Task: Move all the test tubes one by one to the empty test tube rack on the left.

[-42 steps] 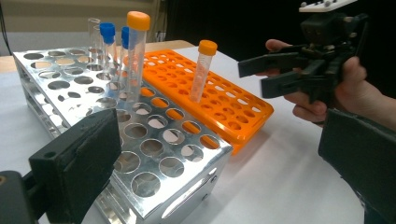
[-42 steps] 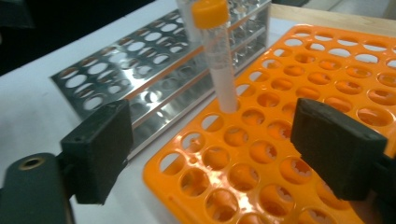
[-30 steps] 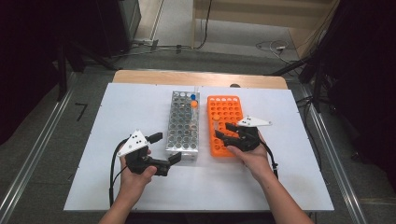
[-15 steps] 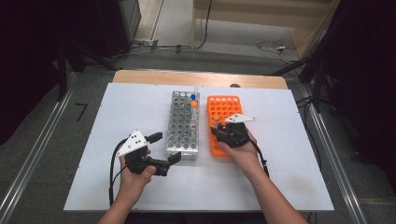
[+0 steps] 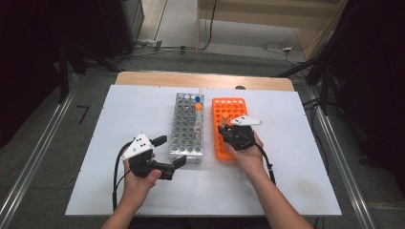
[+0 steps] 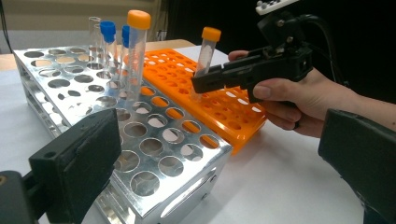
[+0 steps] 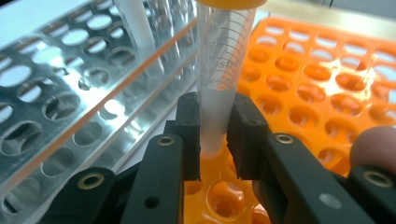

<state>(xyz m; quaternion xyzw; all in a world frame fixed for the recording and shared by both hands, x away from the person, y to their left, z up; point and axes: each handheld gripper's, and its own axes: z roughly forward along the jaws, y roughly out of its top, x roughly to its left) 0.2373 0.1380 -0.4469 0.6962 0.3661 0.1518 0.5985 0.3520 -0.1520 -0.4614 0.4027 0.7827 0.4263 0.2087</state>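
My right gripper (image 7: 215, 135) is shut on a clear tube with an orange cap (image 7: 224, 70), gripping its lower part. The tube stands upright over the left edge of the orange rack (image 5: 234, 107), its tip just above the holes. In the left gripper view the same tube (image 6: 205, 51) shows in the right gripper (image 6: 224, 77). My left gripper (image 5: 169, 151) is open with nothing in it, at the near corner of the metal rack (image 5: 186, 133). That metal rack (image 6: 154, 154) holds an orange-capped tube (image 6: 137, 51) and blue-capped tubes (image 6: 108, 32) at its far end.
Both racks sit side by side in the middle of a white table top (image 5: 119, 119). Bare table lies to the left, to the right and in front of the racks. A cable (image 5: 116, 176) trails from the left gripper.
My right gripper has shifted a little to the left over the orange rack with the tube. The left gripper has stayed in place.
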